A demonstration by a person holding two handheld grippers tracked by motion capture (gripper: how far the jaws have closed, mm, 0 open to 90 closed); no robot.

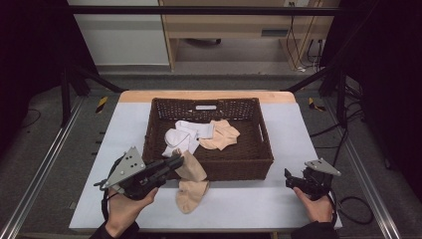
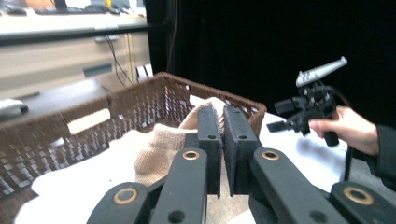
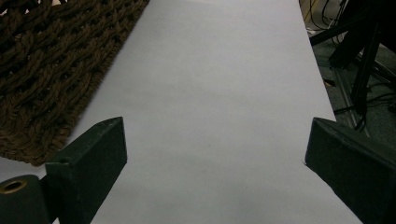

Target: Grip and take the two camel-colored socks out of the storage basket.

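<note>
Gripping a limp beige sock (image 1: pixel 191 172) at the basket's (image 1: pixel 259 154) seven o'clock, my left gripper (image 1: pixel 175 160) clamps narrow; right gripper (image 1: pixel 288 178) gapes wide, empty.

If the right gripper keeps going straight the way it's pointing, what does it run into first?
Probably nothing close. The right gripper, jaws wide open, looks along the bare white table cover. The brown wicker basket sits off to one side of that line. Past the cover's far edge, depth is hard to judge.
</note>
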